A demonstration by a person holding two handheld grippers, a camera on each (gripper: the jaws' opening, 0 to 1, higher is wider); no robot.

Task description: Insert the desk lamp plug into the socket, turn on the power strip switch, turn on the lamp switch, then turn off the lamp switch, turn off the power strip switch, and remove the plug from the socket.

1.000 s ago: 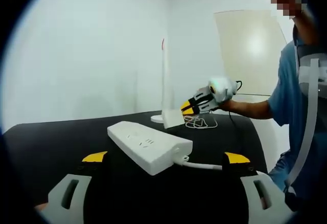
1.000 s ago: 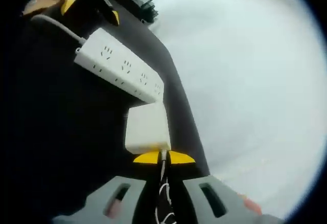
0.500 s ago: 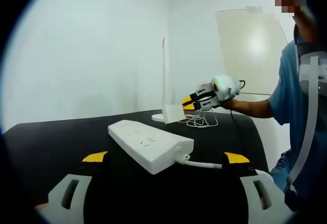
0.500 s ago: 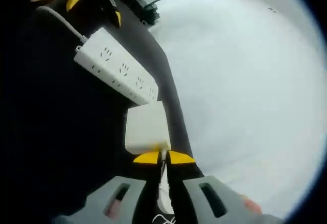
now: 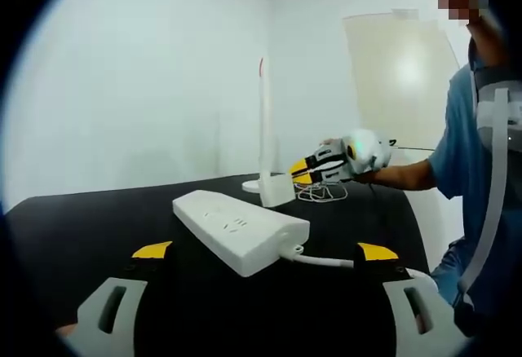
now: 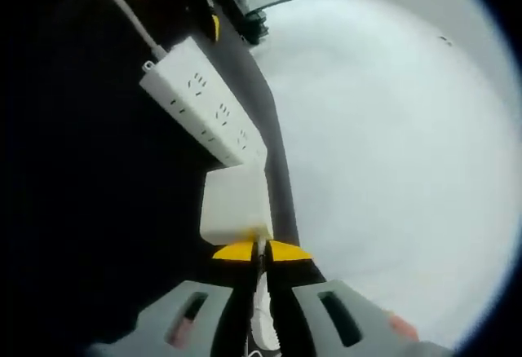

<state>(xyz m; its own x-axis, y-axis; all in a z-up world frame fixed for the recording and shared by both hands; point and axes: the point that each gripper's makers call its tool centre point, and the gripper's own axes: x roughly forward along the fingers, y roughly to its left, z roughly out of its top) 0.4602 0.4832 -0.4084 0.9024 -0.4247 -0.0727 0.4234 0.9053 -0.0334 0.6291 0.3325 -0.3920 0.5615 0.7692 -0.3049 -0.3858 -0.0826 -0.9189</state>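
Note:
A white power strip lies on the black table, its sockets facing up. My left gripper hovers low in front of it, open and holding nothing. Beyond the strip, my right gripper is shut on the cord end of the white lamp plug and carries it above the table. In the right gripper view the plug sticks out ahead of my shut right gripper, just short of the strip's near end. The thin white lamp stands upright behind the plug.
A loose coil of white cord lies beside the lamp base. The strip's own cable trails toward the right table edge. A person in a blue shirt stands at the right. White walls lie behind the table.
My right gripper has shifted a little with the plug, which now sits closer to the end of the power strip. The left gripper has stayed still and open.

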